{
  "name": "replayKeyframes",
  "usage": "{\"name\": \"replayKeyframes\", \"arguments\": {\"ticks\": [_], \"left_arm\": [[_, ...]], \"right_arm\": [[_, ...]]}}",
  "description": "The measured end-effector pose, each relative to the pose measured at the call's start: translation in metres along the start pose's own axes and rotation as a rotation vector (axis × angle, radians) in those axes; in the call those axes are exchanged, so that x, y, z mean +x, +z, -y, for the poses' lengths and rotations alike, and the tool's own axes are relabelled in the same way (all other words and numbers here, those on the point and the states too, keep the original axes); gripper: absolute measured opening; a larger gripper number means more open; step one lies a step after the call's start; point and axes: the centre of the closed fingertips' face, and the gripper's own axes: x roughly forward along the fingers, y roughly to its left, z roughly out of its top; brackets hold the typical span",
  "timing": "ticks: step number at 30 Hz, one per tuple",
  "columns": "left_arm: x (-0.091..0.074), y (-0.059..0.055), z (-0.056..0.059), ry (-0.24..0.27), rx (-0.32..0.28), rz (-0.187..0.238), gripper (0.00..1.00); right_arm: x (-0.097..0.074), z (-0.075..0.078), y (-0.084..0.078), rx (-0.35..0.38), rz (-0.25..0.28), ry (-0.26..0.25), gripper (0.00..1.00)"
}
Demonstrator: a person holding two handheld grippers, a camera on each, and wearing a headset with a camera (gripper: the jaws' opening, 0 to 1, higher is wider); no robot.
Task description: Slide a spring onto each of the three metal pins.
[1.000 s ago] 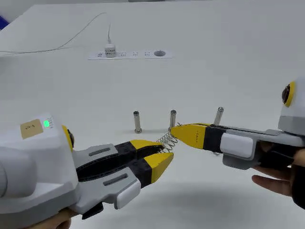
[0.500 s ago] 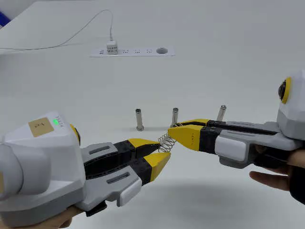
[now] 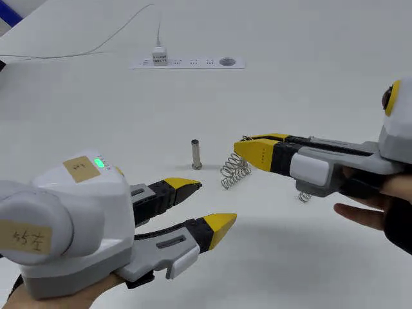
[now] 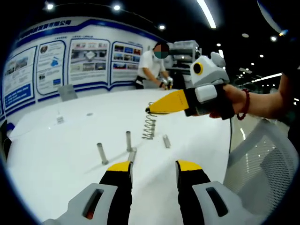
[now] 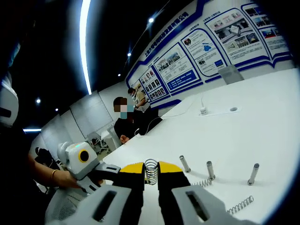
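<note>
White workbench, thin coiled spring, upright pins

I'm working in what looks like a lab or demonstration hall rather than a home. A broad white surface carries a flat white power strip, and blue-framed information boards line the wall. A long ceiling strip light glows overhead, and a person in a white shirt stands by metal storage shelves.
</note>
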Motion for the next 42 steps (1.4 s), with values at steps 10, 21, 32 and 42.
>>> {"name": "replayKeyframes", "arguments": {"ticks": [10,21,32,42], "left_arm": [[0.000,-0.005,-0.008,0.033,-0.011,-0.015,0.44],[0.000,-0.006,-0.013,0.054,-0.028,-0.017,0.53],[0.001,-0.008,-0.016,0.069,-0.028,-0.031,0.58],[0.000,-0.006,-0.016,0.077,-0.041,-0.019,0.62]], "right_arm": [[0.023,0.012,0.019,-0.057,0.027,-0.027,0.11],[0.044,0.024,0.022,-0.139,0.006,-0.041,0.11],[0.065,0.042,0.015,-0.230,-0.018,-0.087,0.11],[0.077,0.056,0.005,-0.241,-0.030,-0.124,0.11]]}}
